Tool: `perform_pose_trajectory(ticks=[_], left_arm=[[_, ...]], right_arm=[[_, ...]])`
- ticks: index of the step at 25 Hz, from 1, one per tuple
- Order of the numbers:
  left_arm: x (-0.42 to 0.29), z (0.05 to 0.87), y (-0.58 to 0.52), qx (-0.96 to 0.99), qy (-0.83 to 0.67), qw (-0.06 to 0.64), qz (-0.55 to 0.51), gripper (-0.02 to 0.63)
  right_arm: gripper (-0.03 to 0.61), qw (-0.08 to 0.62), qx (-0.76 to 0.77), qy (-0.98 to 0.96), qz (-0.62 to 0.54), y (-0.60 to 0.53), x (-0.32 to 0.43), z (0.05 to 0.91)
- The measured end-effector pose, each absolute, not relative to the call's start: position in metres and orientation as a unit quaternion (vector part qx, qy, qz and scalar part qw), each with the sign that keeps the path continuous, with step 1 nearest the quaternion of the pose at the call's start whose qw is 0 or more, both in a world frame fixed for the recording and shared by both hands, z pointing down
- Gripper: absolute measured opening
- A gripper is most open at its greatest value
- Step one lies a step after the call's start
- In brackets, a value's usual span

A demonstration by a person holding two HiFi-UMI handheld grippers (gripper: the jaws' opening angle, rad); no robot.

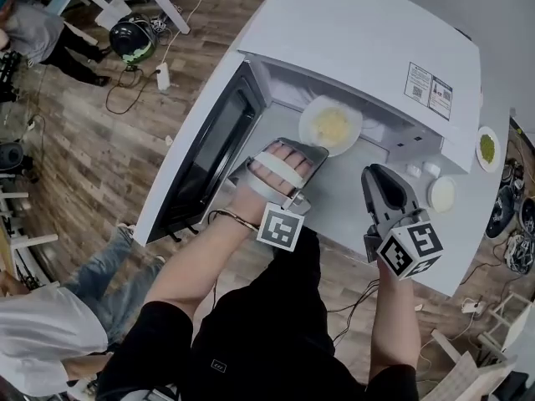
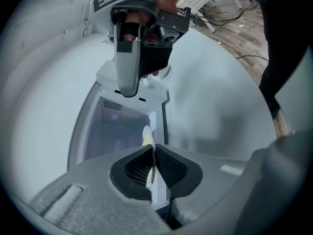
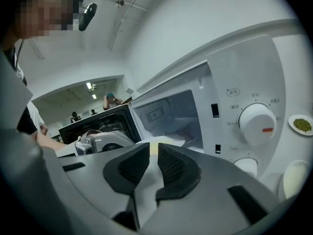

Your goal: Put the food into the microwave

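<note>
At the open microwave (image 1: 359, 40), left gripper (image 2: 152, 161) clenches pale plate (image 1: 311, 114) of yellow food (image 1: 333, 126); right gripper (image 3: 152, 161) fingers (image 3: 174, 165) released.

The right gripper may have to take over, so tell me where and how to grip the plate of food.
Grip the plate by its thin near rim, jaws edge-on across it, coming from the open front of the microwave, as the left gripper does. The plate is flat and shallow, food fills its middle, and the microwave's walls block other sides.
</note>
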State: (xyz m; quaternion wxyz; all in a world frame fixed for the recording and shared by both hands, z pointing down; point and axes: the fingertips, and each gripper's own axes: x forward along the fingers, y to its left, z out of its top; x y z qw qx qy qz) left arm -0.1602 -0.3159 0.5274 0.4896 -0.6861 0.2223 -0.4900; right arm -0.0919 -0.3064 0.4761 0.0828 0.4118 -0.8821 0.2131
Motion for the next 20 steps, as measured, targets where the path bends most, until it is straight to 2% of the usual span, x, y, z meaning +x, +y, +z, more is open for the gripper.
perform_pose_trajectory(ticks=[20], left_arm=[[-0.148, 0.562, -0.38, -0.676, 0.221, 0.482, -0.512, 0.025]], right_arm=[[0.061, 0.11, 0.389, -0.883, 0.239, -0.322, -0.11, 0.506]])
